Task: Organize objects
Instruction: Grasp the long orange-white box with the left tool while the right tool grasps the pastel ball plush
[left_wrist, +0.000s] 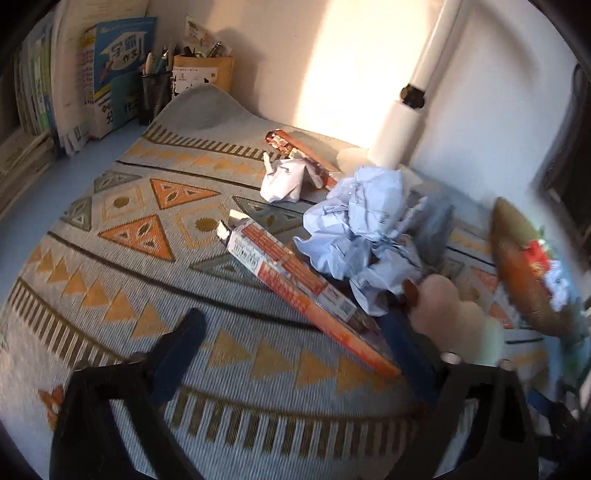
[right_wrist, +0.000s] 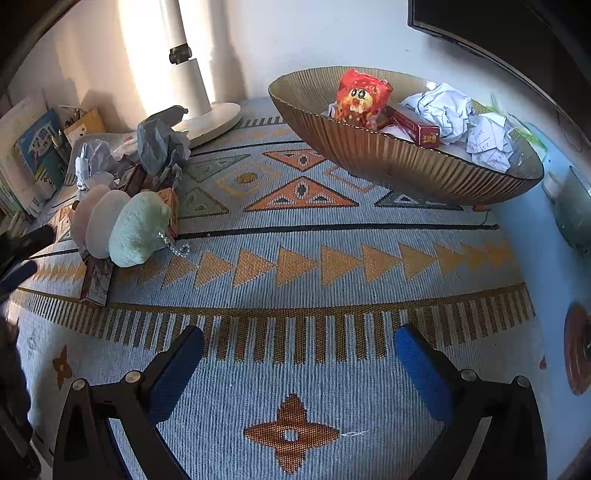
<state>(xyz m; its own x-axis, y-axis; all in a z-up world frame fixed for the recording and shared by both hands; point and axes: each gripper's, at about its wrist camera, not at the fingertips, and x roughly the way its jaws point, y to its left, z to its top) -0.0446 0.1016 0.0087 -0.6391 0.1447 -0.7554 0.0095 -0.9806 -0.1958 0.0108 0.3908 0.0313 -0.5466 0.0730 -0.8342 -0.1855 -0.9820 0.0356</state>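
Several things already sit in the wide ribbed brown bowl (right_wrist: 388, 155) at the far right of the patterned woven mat (right_wrist: 295, 288): a red snack bag with a cartoon face (right_wrist: 361, 96), a small red box (right_wrist: 415, 130) and at least two crumpled white paper balls (right_wrist: 445, 109). I judge the job somewhat under way, with a good share left.

What is left lies in a loose heap on the other side of the mat, well apart from the bowl. From my left wrist view I see a long orange-and-white flat carton (left_wrist: 295, 275) lying slantwise, a big crumpled pale-blue paper wad (left_wrist: 364, 225) just behind it, a smaller crumpled white paper ball (left_wrist: 282, 181) farther back, and a second brown-and-orange carton (left_wrist: 303, 157) touching that ball. Beside the heap lies a soft pastel plush keychain of pink, white and green lobes (right_wrist: 122, 229), its little chain trailing on the mat, and a crumpled grey bag (right_wrist: 159, 140) near the white lamp base (right_wrist: 210, 120).

My left gripper (left_wrist: 291, 350) is spread wide and holds nothing; it hangs over the near end of the orange carton, which I would guess is the next pick. My right gripper (right_wrist: 299, 354) is likewise released and bare, low over the mat, with nothing between its blue pads.

Books (left_wrist: 110, 74) and a mesh pen cup (left_wrist: 155, 94) stand at the back of the counter.
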